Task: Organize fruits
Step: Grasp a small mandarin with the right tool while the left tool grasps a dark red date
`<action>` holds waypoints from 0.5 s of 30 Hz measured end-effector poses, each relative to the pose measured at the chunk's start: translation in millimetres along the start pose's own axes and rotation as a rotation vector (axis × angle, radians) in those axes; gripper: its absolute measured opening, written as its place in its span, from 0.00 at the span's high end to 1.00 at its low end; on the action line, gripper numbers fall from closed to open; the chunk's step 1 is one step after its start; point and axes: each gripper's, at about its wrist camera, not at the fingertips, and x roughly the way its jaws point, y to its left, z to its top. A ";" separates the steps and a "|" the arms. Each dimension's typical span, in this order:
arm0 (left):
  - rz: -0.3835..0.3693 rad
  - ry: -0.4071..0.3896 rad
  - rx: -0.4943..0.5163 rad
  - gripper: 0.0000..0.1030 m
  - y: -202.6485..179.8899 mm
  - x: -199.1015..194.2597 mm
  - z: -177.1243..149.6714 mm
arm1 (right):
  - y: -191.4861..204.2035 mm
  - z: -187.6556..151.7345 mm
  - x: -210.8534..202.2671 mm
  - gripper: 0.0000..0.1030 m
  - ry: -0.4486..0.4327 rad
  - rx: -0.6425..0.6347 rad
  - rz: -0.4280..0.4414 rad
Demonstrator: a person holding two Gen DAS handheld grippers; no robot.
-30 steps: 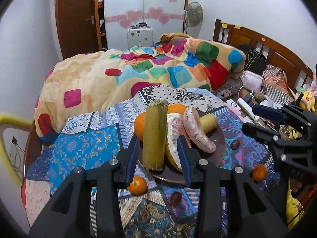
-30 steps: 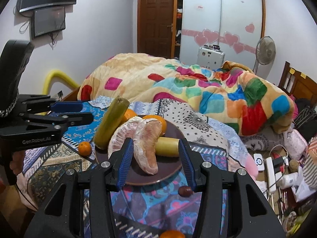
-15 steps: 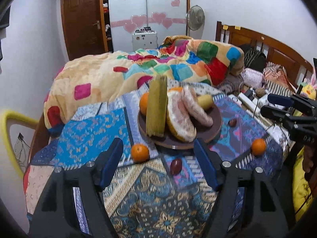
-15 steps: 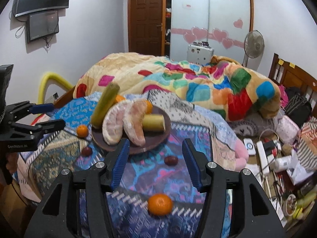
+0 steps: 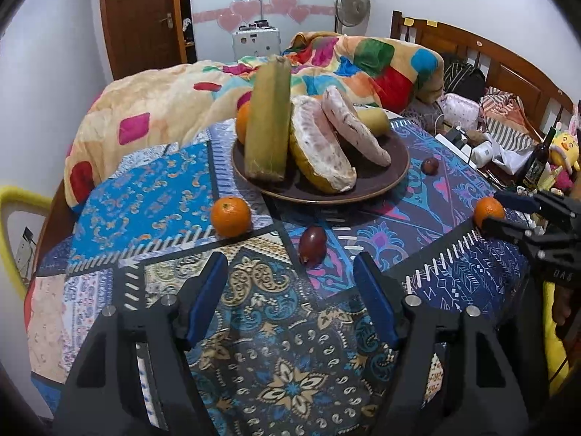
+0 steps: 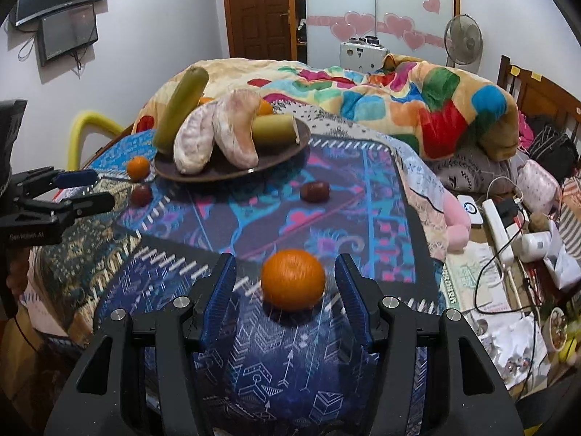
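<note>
On a patchwork-covered table [image 5: 152, 210], the left gripper [image 5: 290, 283] hovers with its jaws spread wide and nothing between them, aimed toward a dark brown plate [image 5: 395, 170] heaped with a tall green-yellow stalk [image 5: 268, 116], two peeled pomelo segments [image 5: 326, 145] and an orange [image 5: 243, 121] behind the stalk. Just in front of the plate lie a mandarin [image 5: 231, 216] and a dark red fruit [image 5: 312, 246]; another red fruit [image 5: 430, 165] sits to the plate's right. From the right wrist, the right gripper [image 6: 287, 290] is wide open around a second mandarin [image 6: 292, 279], which rests on the cloth well in front of the plate [image 6: 283, 156], its fingers [image 6: 221, 290] clear of the fruit on either side. A red fruit [image 6: 315, 191] lies between this mandarin and the plate.
</note>
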 end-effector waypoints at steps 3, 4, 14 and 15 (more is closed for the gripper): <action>-0.022 0.023 0.001 0.36 -3.3 9.8 -0.6 | -2.0 -6.5 6.6 0.49 0.009 0.026 0.009; -0.026 0.029 0.003 0.38 -4.4 12.8 -0.7 | -3.0 -8.0 8.5 0.51 0.012 0.034 0.009; -0.012 0.048 -0.014 0.60 -4.8 32.7 4.5 | -8.5 -7.4 8.6 0.67 -0.003 0.055 0.024; -0.009 0.049 -0.013 0.61 -5.1 33.8 5.5 | -8.3 -7.0 9.1 0.67 -0.003 0.056 0.028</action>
